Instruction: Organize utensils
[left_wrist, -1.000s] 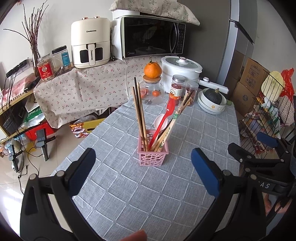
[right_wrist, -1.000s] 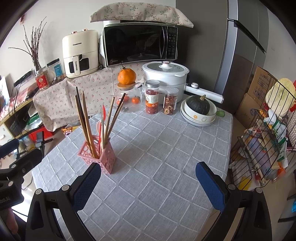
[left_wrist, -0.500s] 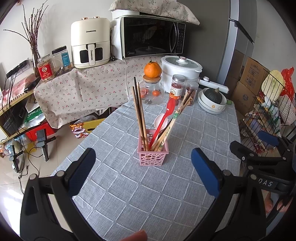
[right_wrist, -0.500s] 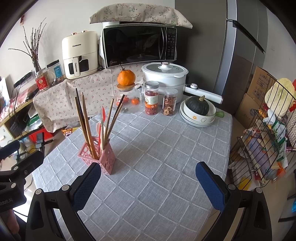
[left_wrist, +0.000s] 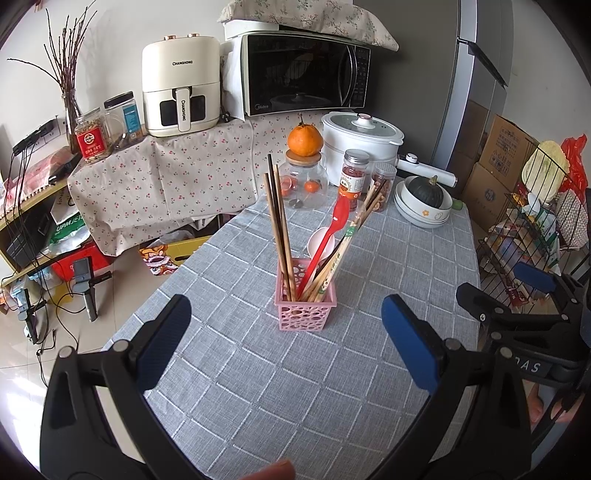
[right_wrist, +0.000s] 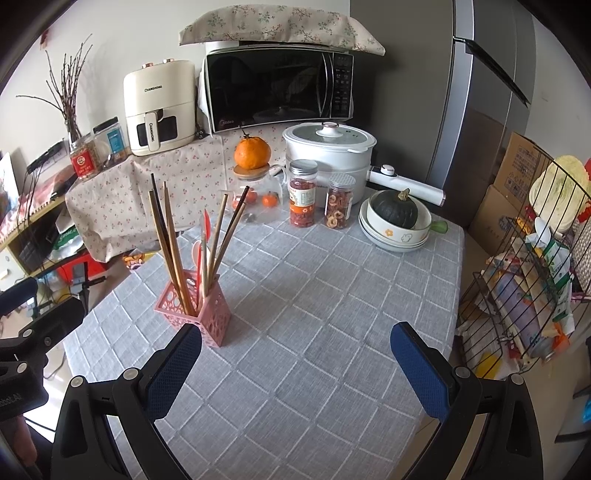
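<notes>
A pink perforated holder (left_wrist: 305, 312) stands upright on the grey checked tablecloth (left_wrist: 295, 387). It holds several wooden chopsticks (left_wrist: 279, 225), a red spatula (left_wrist: 325, 236) and a white spoon (left_wrist: 320, 242). The holder also shows in the right wrist view (right_wrist: 197, 308), at the left. My left gripper (left_wrist: 284, 341) is open and empty, just short of the holder. My right gripper (right_wrist: 295, 369) is open and empty over bare cloth, to the right of the holder.
At the table's far end stand a glass jar (left_wrist: 303, 181) with an orange on top, two snack jars (right_wrist: 303, 192), a white cooker (right_wrist: 328, 147) and stacked bowls (right_wrist: 397, 225) holding a squash. A wire rack (right_wrist: 535, 277) stands off the table's right edge.
The right gripper has drifted slightly back and right; the holder sits a little closer in its view. The left gripper has barely moved.
</notes>
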